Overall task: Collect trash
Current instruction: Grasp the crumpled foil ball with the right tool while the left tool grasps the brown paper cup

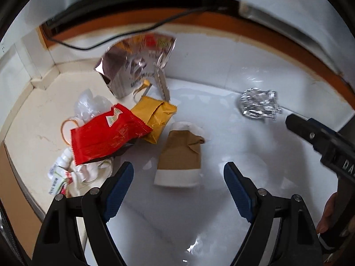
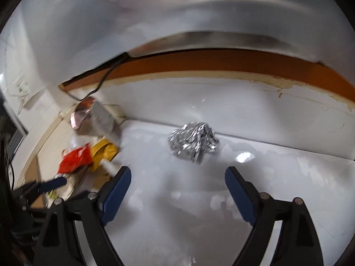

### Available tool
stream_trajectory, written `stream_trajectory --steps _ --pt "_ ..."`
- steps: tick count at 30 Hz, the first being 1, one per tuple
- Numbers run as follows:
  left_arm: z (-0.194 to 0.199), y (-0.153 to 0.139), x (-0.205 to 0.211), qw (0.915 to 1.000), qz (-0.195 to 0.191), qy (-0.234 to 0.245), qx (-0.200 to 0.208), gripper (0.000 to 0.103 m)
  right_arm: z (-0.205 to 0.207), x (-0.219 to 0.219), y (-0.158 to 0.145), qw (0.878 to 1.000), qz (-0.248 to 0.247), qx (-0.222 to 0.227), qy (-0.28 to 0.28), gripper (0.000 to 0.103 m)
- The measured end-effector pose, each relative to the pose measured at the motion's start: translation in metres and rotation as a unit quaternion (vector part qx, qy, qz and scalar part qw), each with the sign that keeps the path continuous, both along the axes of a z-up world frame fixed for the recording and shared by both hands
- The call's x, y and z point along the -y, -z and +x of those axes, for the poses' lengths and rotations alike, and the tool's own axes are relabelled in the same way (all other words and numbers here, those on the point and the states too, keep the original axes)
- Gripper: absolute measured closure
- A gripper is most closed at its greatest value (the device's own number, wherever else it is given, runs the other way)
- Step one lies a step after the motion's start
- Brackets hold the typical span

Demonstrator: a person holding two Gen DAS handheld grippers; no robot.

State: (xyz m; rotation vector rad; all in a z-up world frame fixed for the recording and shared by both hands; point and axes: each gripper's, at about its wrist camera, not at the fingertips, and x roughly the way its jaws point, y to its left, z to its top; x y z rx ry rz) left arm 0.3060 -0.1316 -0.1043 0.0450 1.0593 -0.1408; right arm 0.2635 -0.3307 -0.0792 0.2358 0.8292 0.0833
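Trash lies on a glossy white floor. In the left wrist view a brown and white paper cup, squashed and on its side, lies just ahead of my open left gripper. To its left are a red wrapper, a yellow pouch, a clear plastic bag and a silver foil bag. A crumpled foil ball lies at the right, near one finger of the other gripper. In the right wrist view the foil ball sits ahead of my open, empty right gripper.
A white wall with an orange-brown band and a black cable runs behind the trash. Crumpled white paper and printed packets lie at the lower left. A cream floor strip borders the left side.
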Motion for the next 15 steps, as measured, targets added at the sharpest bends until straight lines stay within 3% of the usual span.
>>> stream_trajectory --steps 15 --pt "0.035 0.039 -0.002 0.9991 0.001 -0.028 -0.033 0.021 0.074 0.018 0.043 0.998 0.015 -0.032 0.054 0.012"
